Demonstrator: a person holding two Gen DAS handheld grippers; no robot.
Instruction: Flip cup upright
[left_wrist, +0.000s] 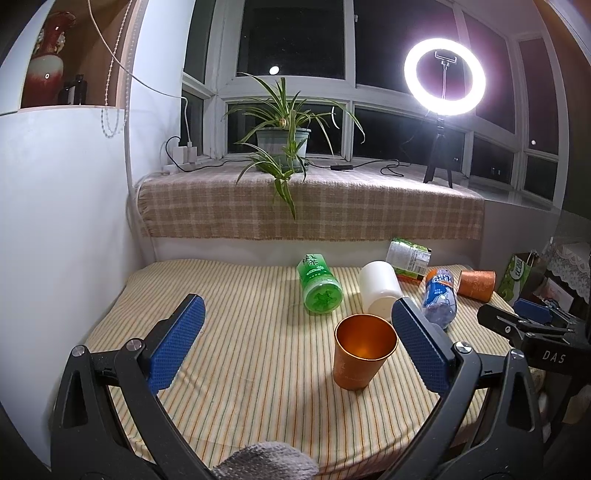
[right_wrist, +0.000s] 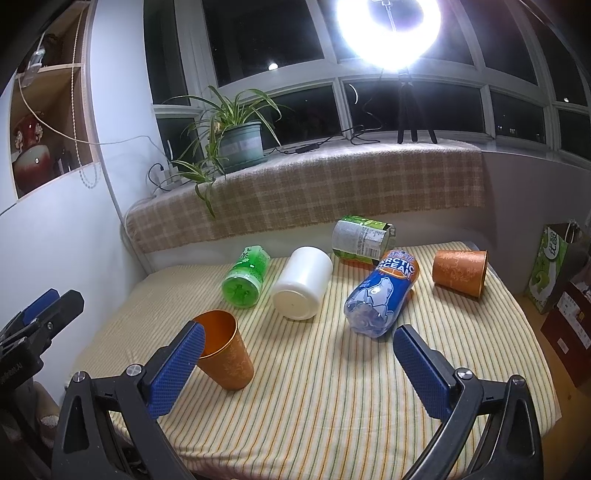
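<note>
An orange metal cup (left_wrist: 360, 350) stands upright on the striped tablecloth (left_wrist: 240, 369), mouth up; it also shows in the right wrist view (right_wrist: 225, 352). A second orange cup (left_wrist: 476, 283) lies on its side at the far right of the table, also in the right wrist view (right_wrist: 460, 271). My left gripper (left_wrist: 295, 339) is open and empty, the upright cup just inside its right finger. My right gripper (right_wrist: 299, 360) is open and empty, its left finger in front of the upright cup's rim.
A green bottle (right_wrist: 243, 275), a white cup (right_wrist: 303, 282), a blue Arctic Ocean bottle (right_wrist: 382, 295) and a green carton (right_wrist: 364, 240) lie on their sides mid-table. A plaid-covered sill (right_wrist: 314, 192) with a plant (right_wrist: 236, 136) and a ring light (right_wrist: 388, 33) runs behind. Boxes (right_wrist: 565, 321) stand at the right.
</note>
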